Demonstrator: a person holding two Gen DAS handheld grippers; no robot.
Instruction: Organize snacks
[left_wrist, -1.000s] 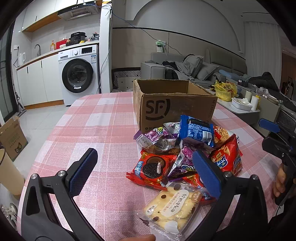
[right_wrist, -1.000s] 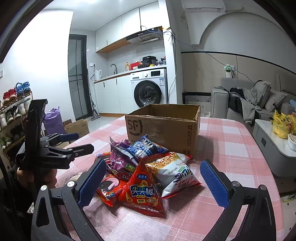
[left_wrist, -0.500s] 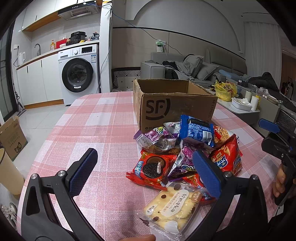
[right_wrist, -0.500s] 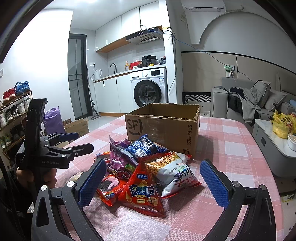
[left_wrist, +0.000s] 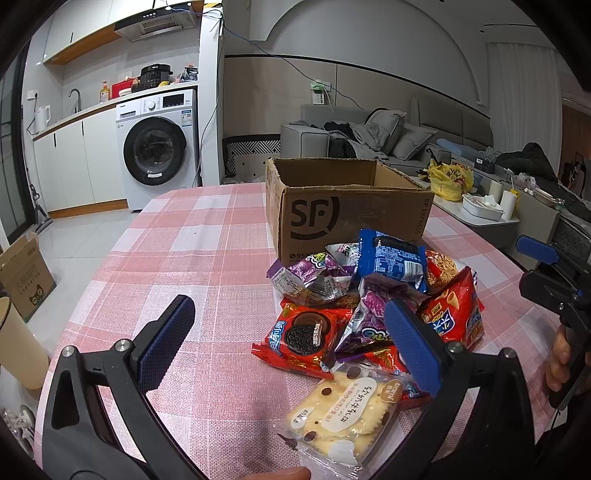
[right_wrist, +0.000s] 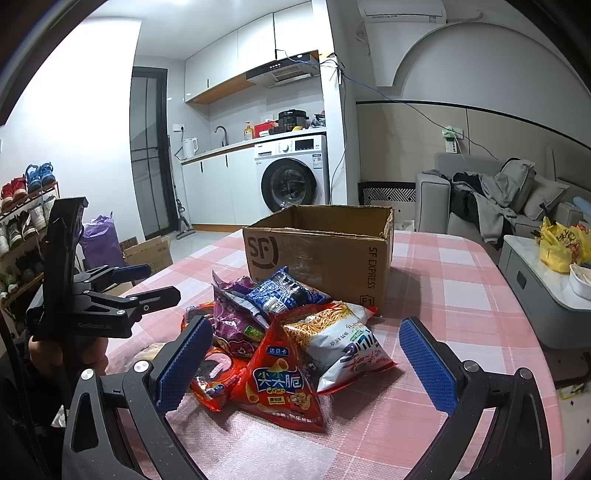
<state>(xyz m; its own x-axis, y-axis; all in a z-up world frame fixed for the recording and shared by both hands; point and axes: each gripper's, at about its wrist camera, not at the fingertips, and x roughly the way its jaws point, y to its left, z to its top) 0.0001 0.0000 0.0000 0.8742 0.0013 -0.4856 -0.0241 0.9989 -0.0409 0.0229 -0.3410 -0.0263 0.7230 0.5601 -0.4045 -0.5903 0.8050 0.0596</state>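
A pile of snack packets lies on the pink checked tablecloth (left_wrist: 207, 258) in front of an open SF cardboard box (left_wrist: 351, 214). The pile holds a red Oreo pack (left_wrist: 301, 338), a blue packet (left_wrist: 391, 260), purple packets (left_wrist: 314, 277), a red triangular chip bag (right_wrist: 282, 384), a white-and-orange stick-snack bag (right_wrist: 340, 341) and a clear cracker pack (left_wrist: 343, 411). My left gripper (left_wrist: 291, 343) is open and empty, just short of the pile. My right gripper (right_wrist: 306, 363) is open and empty, facing the chip bags. The box also shows in the right wrist view (right_wrist: 321, 254).
The table's edge curves to the left (left_wrist: 85, 295) and right (right_wrist: 517, 295). A washing machine (left_wrist: 155, 151), a sofa (left_wrist: 369, 136), a low side table (right_wrist: 539, 280) and a floor carton (left_wrist: 22, 273) stand around the table. A beige bin (left_wrist: 18, 347) stands at the left.
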